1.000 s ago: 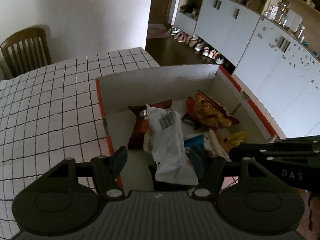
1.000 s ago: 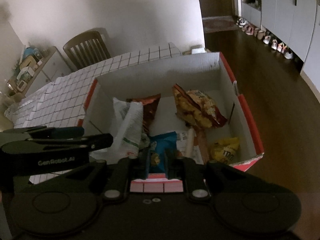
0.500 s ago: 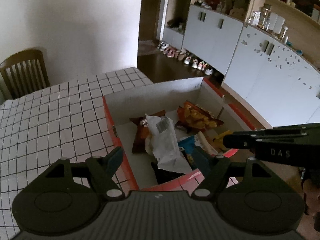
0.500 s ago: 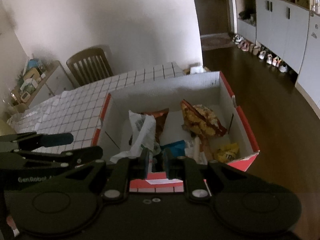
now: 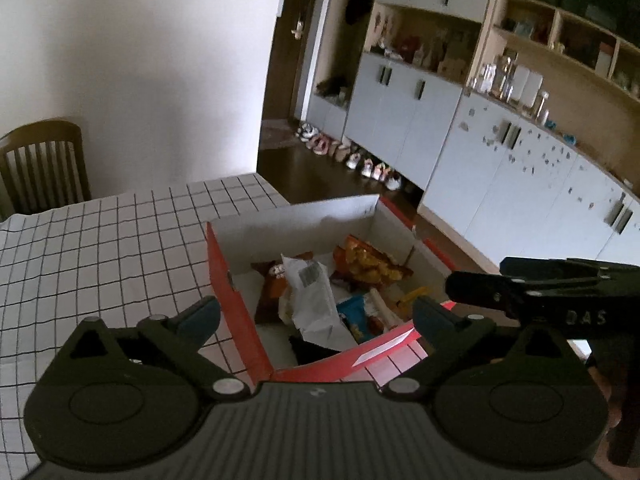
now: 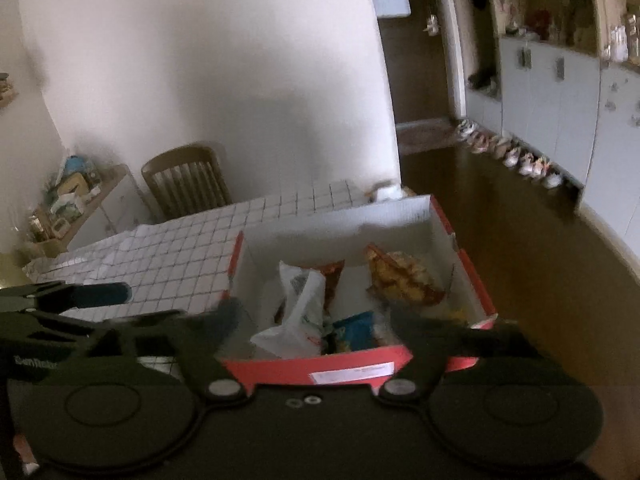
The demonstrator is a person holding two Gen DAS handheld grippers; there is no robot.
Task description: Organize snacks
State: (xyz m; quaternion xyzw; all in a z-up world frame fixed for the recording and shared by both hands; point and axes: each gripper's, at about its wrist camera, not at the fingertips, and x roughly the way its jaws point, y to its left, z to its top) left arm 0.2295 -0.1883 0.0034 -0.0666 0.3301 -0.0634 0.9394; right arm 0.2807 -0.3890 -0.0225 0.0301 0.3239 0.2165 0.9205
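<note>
A red cardboard box (image 5: 236,308) (image 6: 360,368) with a white inside stands on the checked tablecloth at the table's right end. Inside lie several snacks: a white packet (image 5: 316,300) (image 6: 300,308), a brown bag (image 5: 272,292), an orange chip bag (image 5: 368,268) (image 6: 404,280), a blue packet (image 5: 354,308) (image 6: 356,330) and a yellow one (image 5: 412,296). My left gripper (image 5: 316,316) is open and empty, above the box's near edge. My right gripper (image 6: 316,320) is open and empty, above the near wall; it shows from the side in the left wrist view (image 5: 480,286).
The checked table (image 5: 100,248) stretches left of the box. A wooden chair (image 5: 44,164) (image 6: 188,184) stands at its far side. White cupboards (image 5: 500,168) and a row of shoes (image 5: 348,158) line the dark floor on the right. A cluttered sideboard (image 6: 72,204) stands at far left.
Both grippers have pulled back and up from the box. The right gripper, shut half a second ago, now stands open. The snacks lie as before.
</note>
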